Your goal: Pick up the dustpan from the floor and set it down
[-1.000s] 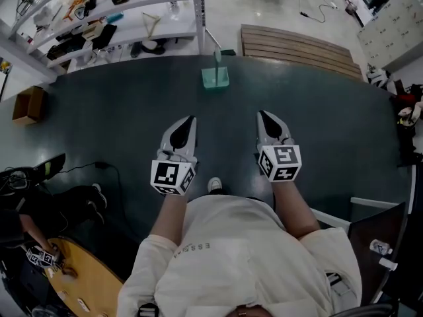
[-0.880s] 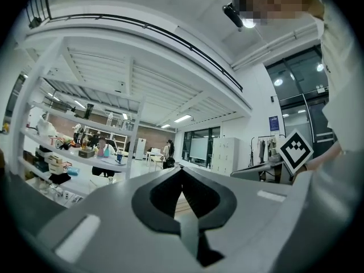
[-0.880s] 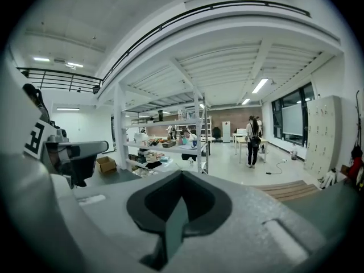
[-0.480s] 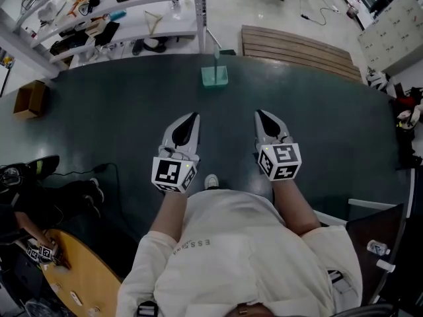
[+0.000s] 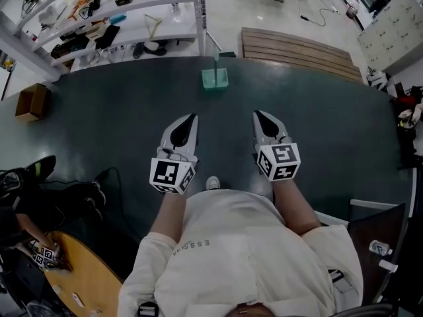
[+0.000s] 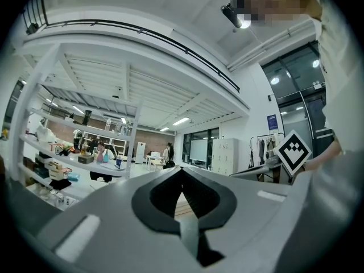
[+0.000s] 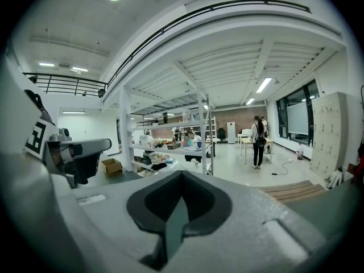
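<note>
The left tongs (image 6: 182, 169) are closed with the tips meeting and nothing between them. The right tongs (image 7: 181, 175) are likewise closed and empty. In the head view the left tongs (image 5: 192, 118) and right tongs (image 5: 256, 114) sit side by side at mid-frame, well apart, both tips aimed toward the top of the frame over the dark green floor mat (image 5: 99, 124).

The dustpan (image 5: 215, 78) shows only in the head view. It stands on the mat at the upper middle of the frame, beyond both tongs and roughly between their lines, touching neither. Its pale green pan rests on the floor and its thin handle rises from it, so the long axis is upright, foreshortened toward the top of the frame. Which way the pan's mouth faces cannot be told.

The left gripper view catches the right tongs' marker cube (image 6: 293, 151) at its right edge. The right gripper view shows the left tongs' body (image 7: 77, 152) at its left, along with a cardboard box (image 7: 111, 165) and a white shelving rack (image 7: 170, 147) beyond. The head view places that rack (image 5: 132, 18) at upper left and a slatted wooden platform (image 5: 297, 48) at upper right.

Against a second ago, tongs and dustpan sit almost where they were.
</note>
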